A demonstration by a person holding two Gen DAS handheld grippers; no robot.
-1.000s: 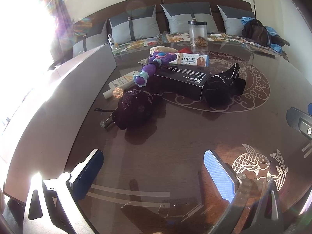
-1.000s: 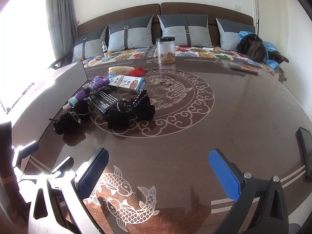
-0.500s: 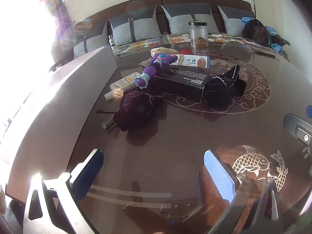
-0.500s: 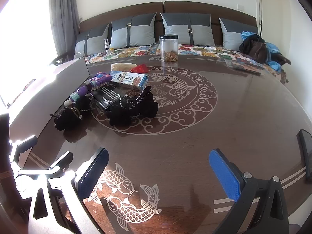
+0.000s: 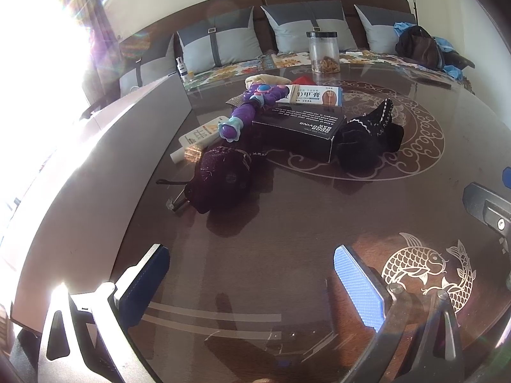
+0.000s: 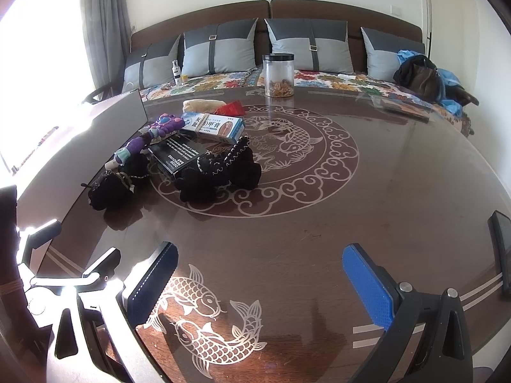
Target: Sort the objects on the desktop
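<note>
Clutter heaped on the table's left

Purple toy (image 5: 246, 111) leans on black box (image 5: 300, 129); dark pouch (image 5: 220, 182), black plush (image 5: 367, 140) alongside.

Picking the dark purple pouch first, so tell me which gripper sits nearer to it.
Left. The left gripper hangs open just short of the dark purple pouch, pouch ahead and slightly left. The right gripper, also open, sits farther back, pouch far off to its left.

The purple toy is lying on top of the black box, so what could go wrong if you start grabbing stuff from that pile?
The purple toy leans across the black box, so pulling the box first would likely tip the toy off. The blue-and-white box rests on the black box's far end too and could slide. The dark pouch trails a thin cord, which might snag on its neighbours. Both the left gripper and right gripper are open and empty.
</note>
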